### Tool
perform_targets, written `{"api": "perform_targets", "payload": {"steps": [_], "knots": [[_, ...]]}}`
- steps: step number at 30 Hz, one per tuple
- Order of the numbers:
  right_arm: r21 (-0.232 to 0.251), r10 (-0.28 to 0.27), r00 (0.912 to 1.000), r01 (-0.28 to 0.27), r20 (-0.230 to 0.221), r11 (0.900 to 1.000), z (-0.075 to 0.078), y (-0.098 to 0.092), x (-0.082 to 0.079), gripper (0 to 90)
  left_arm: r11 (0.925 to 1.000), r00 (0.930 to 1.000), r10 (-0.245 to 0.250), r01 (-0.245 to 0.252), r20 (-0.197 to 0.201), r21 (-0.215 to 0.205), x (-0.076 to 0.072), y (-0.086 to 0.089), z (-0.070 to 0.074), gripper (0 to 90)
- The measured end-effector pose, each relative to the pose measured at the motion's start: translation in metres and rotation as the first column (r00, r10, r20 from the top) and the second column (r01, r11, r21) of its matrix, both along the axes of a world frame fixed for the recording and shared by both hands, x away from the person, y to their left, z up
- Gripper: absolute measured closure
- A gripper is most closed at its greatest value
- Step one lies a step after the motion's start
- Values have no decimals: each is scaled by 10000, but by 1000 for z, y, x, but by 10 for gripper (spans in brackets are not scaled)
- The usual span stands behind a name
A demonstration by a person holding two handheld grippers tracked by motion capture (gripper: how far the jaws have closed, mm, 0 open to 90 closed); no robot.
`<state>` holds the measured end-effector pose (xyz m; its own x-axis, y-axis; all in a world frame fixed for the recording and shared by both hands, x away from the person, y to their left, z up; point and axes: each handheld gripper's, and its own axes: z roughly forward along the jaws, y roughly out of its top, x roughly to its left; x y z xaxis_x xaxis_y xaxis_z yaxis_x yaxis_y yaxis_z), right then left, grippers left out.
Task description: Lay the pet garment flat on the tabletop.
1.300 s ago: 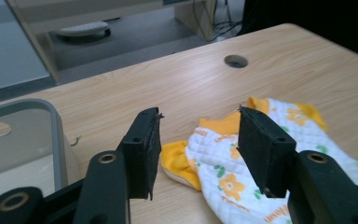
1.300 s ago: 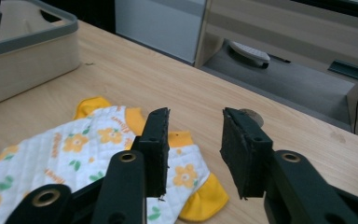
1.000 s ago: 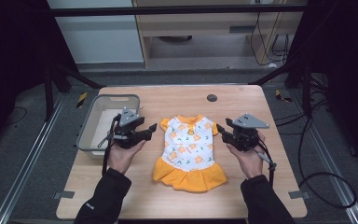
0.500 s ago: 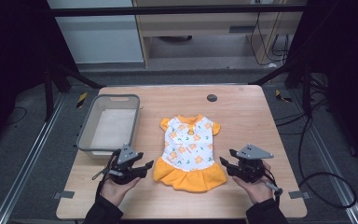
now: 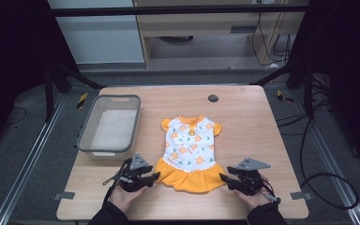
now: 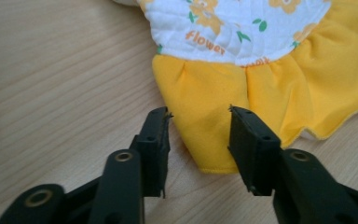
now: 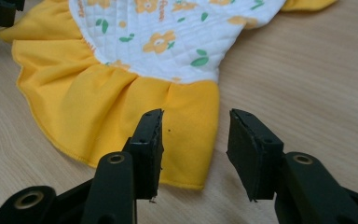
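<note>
Flanking the dress (image 5: pixel 189 150) hem, left gripper (image 5: pixel 155 176) and right gripper (image 5: pixel 223 178) gape empty; grey bin (image 5: pixel 87 126) sits well left.

Setting: lab or test workspace. Wooden table (image 5: pixel 243 122) stands on grey carpeted floor (image 5: pixel 23 154), framed by black metal struts (image 5: pixel 70 77) and floor rails (image 5: pixel 26 173). Loose cables (image 5: pixel 316 154) trail at right. Dark curtains (image 5: pixel 9 51) on both sides; plain cabinet (image 5: pixel 206 28) behind.
</note>
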<state>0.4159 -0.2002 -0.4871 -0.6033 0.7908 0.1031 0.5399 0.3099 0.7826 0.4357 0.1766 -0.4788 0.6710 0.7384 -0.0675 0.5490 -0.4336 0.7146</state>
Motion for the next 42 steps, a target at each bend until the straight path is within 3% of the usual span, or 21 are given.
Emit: {"api": "perform_targets", "payload": {"steps": [3, 5, 9, 14, 17, 21, 26, 28, 29, 32, 34, 38, 42], "knots": [[-209, 71, 9997, -76, -219, 9998, -6, 4, 2, 575, 10000, 9988, 41, -39, -486, 30, 4, -2, -6, 706], [-290, 163, 9994, -172, -293, 9994, -9, 6, 2, 592, 9996, 9983, 23, -6, -590, 286, 6, -3, -9, 771], [-619, 264, 9976, -304, -635, 9976, -14, 9, 3, 702, 9997, 9971, 108, -92, -752, 213, 7, -4, -12, 877], [-561, 442, 9956, -489, -822, 9972, -12, 12, 3, 834, 9992, 9979, 44, -17, -647, 405, 6, -4, -11, 897], [-435, 539, 9957, -573, -754, 9974, -6, 11, 2, 844, 9988, 9986, 25, 1, -521, 489, 2, -4, -9, 900], [-112, 693, 9952, -703, -686, 9975, 5, -1, -5, 842, 9995, 9979, -214, 228, -604, 218, -10, 0, -3, 900], [-301, 621, 9916, -659, -1132, 9974, 4, -14, -13, 826, 9978, 9947, -579, 606, -848, 287, -25, -2, -5, 900], [-534, 520, 9923, -583, -1126, 9969, 1, -15, -14, 785, 9977, 9957, -618, 636, -684, 238, -26, -4, -3, 900], [-537, 532, 9923, -595, -1118, 9968, 0, -16, -15, 769, 9979, 9979, -558, 567, -327, 302, -26, -3, 0, 900], [-414, 393, 9975, -417, -588, 9983, 5, -19, -17, 701, 9991, 9990, -435, 435, 100, 6, -24, 1, 7, 895], [-224, 312, 9994, -316, -164, 9992, 8, -20, -17, 674, 9996, 9986, -258, 262, 468, -86, -20, 4, 14, 841], [250, 235, 9982, -249, 549, 9994, 17, -19, -12, 724, 9995, 9956, -150, 174, 929, -250, -5, 2, 26, 786], [732, 161, 9961, -225, 873, 9971, 21, -12, 0, 812, 9982, 9911, -173, 246, 1322, -540, 20, -20, 37, 774]]}}
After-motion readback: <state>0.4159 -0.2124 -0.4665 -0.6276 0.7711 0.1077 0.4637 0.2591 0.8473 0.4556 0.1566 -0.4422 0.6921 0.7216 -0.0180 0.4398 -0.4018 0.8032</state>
